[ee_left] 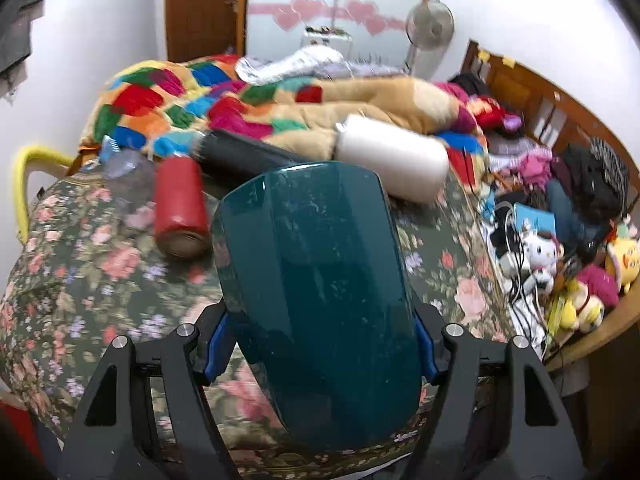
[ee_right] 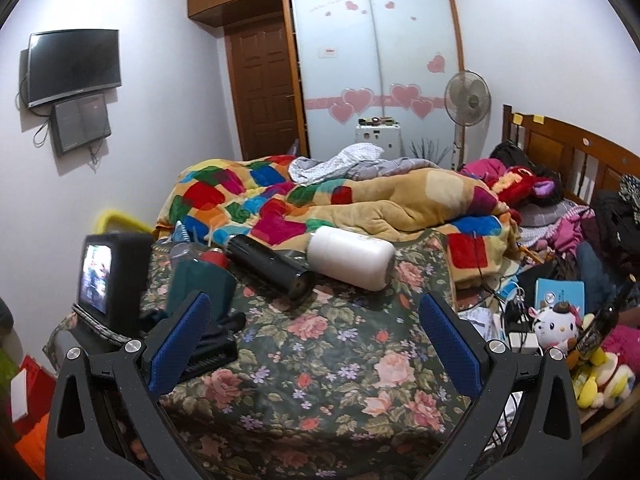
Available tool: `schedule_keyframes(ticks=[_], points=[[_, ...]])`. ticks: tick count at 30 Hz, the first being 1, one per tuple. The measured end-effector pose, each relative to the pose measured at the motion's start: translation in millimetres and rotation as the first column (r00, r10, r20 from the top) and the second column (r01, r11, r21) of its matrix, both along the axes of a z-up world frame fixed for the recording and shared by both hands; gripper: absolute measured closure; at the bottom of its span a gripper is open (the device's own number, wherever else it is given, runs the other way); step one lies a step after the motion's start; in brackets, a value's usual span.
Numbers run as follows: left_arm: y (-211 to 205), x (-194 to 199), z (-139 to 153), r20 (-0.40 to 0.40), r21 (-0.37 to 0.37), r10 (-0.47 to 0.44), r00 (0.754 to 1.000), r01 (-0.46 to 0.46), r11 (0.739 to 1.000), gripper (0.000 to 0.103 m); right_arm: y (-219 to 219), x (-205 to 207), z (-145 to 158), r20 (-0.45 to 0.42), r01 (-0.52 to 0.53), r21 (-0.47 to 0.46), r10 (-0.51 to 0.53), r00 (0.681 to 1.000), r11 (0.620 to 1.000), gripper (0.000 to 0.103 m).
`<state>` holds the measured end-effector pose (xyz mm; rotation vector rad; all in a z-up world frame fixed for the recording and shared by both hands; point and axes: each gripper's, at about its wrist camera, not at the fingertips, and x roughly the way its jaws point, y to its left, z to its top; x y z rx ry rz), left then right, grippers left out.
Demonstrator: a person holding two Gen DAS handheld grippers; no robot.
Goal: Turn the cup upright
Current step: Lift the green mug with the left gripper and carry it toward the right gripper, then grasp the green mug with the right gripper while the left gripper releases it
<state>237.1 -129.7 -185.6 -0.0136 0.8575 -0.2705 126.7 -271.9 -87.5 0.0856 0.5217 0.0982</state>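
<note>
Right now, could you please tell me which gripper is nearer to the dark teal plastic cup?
Left. The left gripper is clamped around the dark teal plastic cup; the right gripper hangs open, apart from it, to its right.

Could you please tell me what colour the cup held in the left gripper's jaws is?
Dark teal cup, clearest in the left wrist view.

**Gripper hardware, both hands**

Left gripper (ee_left: 322, 344): black plastic linkage arms with triangular cut-outs, silver round screws at the pivots, blue fingers (ee_left: 424, 346). Right gripper (ee_right: 314, 344): same black frame and silver screws, blue textured pads (ee_right: 450, 346) on both fingers.
</note>
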Motion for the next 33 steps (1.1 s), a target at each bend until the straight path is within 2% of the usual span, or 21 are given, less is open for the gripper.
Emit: schedule_keyframes(ticks=[6, 12, 21, 22, 24, 26, 28, 33], points=[[-23, 21, -47, -0.111, 0.055, -0.015, 0.994, 0.021, 0.998, 0.032, -15, 5, -12, -0.047, 0.023, 0.016, -0.023, 0.999, 1.000, 0.000], [-22, 35, -75, -0.191, 0.074, 0.005, 0.982, 0.009, 0.997, 0.032, -19, 11, -23, -0.086, 0.032, 0.019, -0.030, 0.996, 0.999, 0.000], [-20, 30, -78, -0.173, 0.100, -0.016, 0.985, 0.034, 0.994, 0.031, -15, 20, -33, -0.129, 0.024, 0.016, -0.022, 0.991, 1.000, 0.000], [-20, 32, -79, -0.175, 0.085, -0.022, 0.984, 0.038, 0.996, 0.028, -15, 21, -33, -0.131, 0.024, 0.017, -0.022, 0.991, 1.000, 0.000], [-14, 35, -79, -0.193, 0.007, -0.043, 0.980, 0.046, 0.999, 0.020, -14, 21, -34, -0.137, 0.023, 0.016, -0.021, 0.990, 1.000, 0.000], [-10, 34, -78, -0.197, -0.031, -0.037, 0.980, 0.032, 0.999, 0.019, -13, 19, -34, -0.138, 0.022, 0.011, -0.020, 0.990, 1.000, 0.000], [-8, 29, -74, -0.181, -0.020, -0.028, 0.983, 0.025, 0.999, 0.019, -12, 19, -33, -0.137, 0.020, 0.007, -0.019, 0.990, 1.000, 0.000], [-5, 11, -54, -0.108, 0.069, -0.028, 0.994, 0.036, 0.997, 0.018, -8, 16, -29, -0.125, 0.019, -0.005, -0.019, 0.992, 1.000, 0.000]])
